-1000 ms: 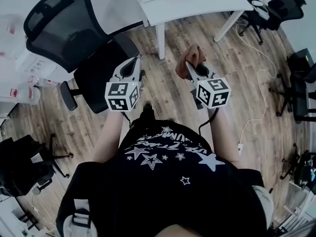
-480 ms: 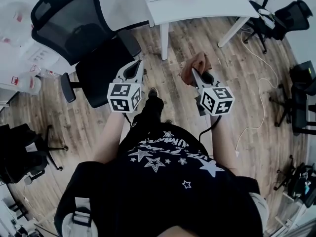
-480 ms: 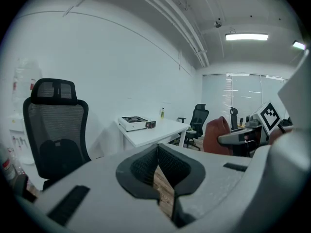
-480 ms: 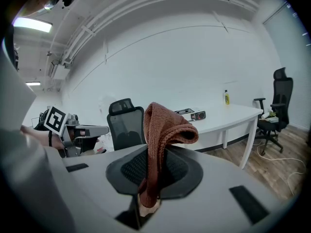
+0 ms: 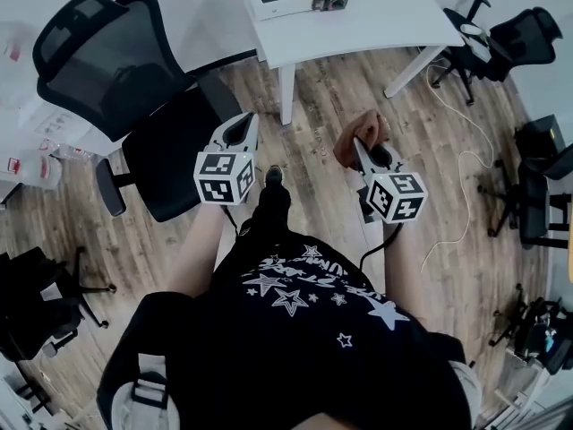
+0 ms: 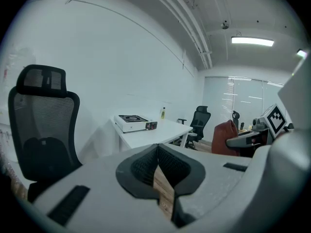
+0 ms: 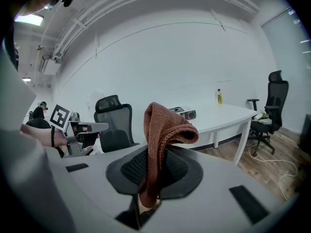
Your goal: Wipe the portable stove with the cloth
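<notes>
an office; mesh swivel chairs (image 5: 98, 56), white desk (image 5: 394, 7), wood-plank floor (image 5: 327, 106)

Your left gripper (image 5: 240, 125) is held out in front of your chest, its jaws pressed together with nothing between them. Your right gripper (image 5: 362, 147) sits about level with it and well apart, its jaws clamped on the cloth (image 5: 356, 133), which stands up above them. Your left forearm (image 5: 197, 240) and right forearm (image 5: 405, 253) both reach forward, bare.
</notes>
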`<state>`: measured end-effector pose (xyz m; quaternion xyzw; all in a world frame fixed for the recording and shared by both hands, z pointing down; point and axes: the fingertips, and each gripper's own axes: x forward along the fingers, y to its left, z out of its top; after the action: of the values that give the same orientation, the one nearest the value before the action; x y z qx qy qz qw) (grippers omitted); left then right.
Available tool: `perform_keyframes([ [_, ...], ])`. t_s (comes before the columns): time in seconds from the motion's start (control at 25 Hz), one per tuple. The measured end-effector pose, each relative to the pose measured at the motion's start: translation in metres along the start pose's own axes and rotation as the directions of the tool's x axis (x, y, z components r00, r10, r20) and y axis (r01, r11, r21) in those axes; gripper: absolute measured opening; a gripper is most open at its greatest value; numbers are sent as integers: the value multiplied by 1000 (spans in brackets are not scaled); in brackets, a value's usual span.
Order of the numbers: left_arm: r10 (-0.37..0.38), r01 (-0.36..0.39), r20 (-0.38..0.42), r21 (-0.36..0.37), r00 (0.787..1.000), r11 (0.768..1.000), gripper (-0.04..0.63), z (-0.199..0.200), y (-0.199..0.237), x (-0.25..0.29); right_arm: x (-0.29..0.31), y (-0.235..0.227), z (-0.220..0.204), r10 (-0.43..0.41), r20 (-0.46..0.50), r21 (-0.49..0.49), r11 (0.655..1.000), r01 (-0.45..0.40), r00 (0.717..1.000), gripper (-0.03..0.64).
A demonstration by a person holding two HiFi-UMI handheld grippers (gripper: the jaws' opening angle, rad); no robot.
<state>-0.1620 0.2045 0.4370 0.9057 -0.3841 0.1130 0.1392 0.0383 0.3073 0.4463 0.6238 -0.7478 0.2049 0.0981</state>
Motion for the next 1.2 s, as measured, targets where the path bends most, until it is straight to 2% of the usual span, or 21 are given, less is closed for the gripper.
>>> perform_keyframes([
  [0.52,4,-4,-5,-8,1000,1000,9,61,83,139,145,-70,82,-19,0,23,1000,19,1000,55],
  [0.92,-8,8,-4,-19,1000,1000,9,100,151,212,246,-85,136,-18,-19,14,1000,18,1000,55],
  [1.2,-19,19,8,-35,1000,999,9,116,182,246,292,-92,164,-20,-31,-8,1000,20,999,55],
])
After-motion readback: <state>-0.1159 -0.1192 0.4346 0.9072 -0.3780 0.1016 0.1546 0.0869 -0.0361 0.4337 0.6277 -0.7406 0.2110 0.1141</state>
